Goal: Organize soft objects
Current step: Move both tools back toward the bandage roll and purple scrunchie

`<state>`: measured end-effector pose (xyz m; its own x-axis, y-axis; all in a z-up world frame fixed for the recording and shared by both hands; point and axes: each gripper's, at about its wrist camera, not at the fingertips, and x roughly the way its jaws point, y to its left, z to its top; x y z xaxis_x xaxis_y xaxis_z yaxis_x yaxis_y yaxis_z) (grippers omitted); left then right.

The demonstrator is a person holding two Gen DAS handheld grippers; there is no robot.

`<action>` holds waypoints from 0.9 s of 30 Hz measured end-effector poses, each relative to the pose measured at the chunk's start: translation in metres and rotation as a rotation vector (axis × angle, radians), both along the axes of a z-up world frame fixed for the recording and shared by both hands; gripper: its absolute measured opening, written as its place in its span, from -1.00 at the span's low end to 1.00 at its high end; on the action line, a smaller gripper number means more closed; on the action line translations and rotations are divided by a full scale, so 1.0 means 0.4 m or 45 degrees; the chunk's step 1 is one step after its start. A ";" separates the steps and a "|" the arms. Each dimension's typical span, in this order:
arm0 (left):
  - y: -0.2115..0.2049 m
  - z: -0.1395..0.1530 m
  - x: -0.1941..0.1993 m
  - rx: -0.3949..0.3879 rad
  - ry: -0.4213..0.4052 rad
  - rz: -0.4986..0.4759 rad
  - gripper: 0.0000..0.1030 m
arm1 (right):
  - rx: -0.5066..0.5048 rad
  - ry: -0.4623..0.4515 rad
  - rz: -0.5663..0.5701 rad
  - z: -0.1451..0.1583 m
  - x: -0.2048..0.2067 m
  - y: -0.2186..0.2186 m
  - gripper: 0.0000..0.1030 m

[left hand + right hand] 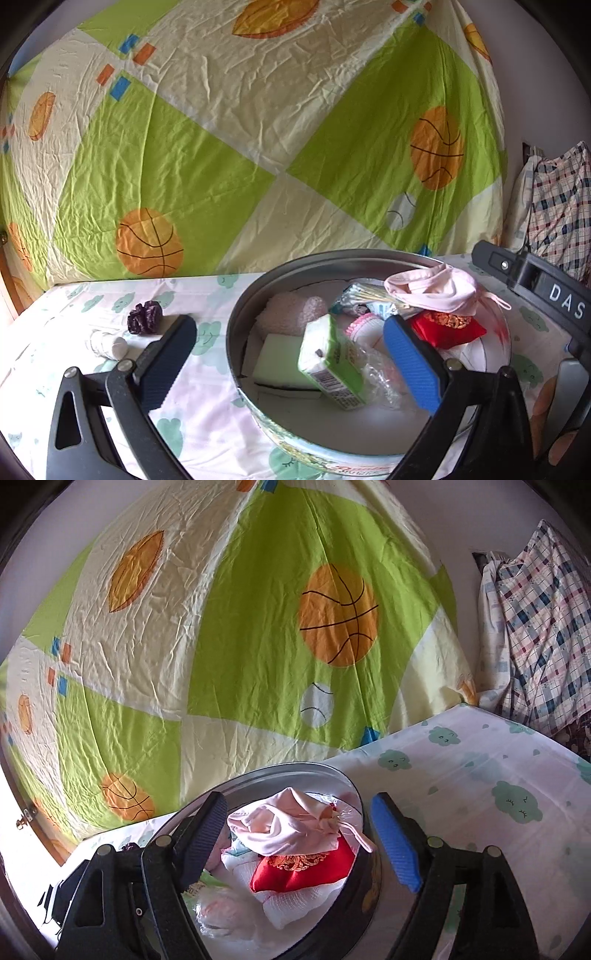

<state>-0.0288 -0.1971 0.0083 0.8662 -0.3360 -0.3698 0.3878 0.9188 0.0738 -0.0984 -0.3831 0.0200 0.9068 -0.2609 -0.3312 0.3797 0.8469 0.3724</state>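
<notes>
A round metal tin [243,306] stands on the bed and holds several soft items: a pink cloth [432,290], a red pouch [448,328], a green tissue pack [332,363], a pale green sponge [277,363], a pink fluffy piece [291,314]. My left gripper [291,354] is open and empty, its jaws straddling the tin's left wall. A purple scrunchie [144,317] and a white roll [109,345] lie on the sheet left of the tin. My right gripper [299,838] is open and empty, over the tin [354,878], above the pink cloth [284,827] and red pouch [303,871].
A green and cream quilt with basketball prints [221,147] hangs behind the bed. A plaid cloth bundle [535,627] sits at the far right. The sheet with green cloud prints [498,782] extends right of the tin. The right gripper's body [535,288] shows beside the tin.
</notes>
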 end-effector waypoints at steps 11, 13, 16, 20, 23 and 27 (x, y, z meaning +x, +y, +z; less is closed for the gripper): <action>0.047 -0.003 -0.004 0.027 -0.071 0.096 0.99 | -0.314 -0.103 -0.152 0.027 -0.049 0.100 0.60; 0.051 -0.005 -0.003 0.031 -0.068 0.097 0.99 | -0.330 -0.098 -0.160 0.029 -0.051 0.108 0.60; 0.051 -0.005 -0.003 0.026 -0.068 0.097 0.99 | -0.326 -0.088 -0.158 0.027 -0.050 0.113 0.60; 0.062 -0.008 -0.001 0.013 -0.052 0.098 0.99 | -0.323 -0.067 -0.152 0.022 -0.051 0.120 0.60; 0.071 -0.010 -0.001 0.004 -0.036 0.101 0.99 | -0.329 -0.060 -0.153 0.019 -0.055 0.133 0.60; 0.083 -0.011 -0.002 -0.001 -0.022 0.099 0.99 | -0.332 -0.084 -0.173 0.021 -0.073 0.145 0.60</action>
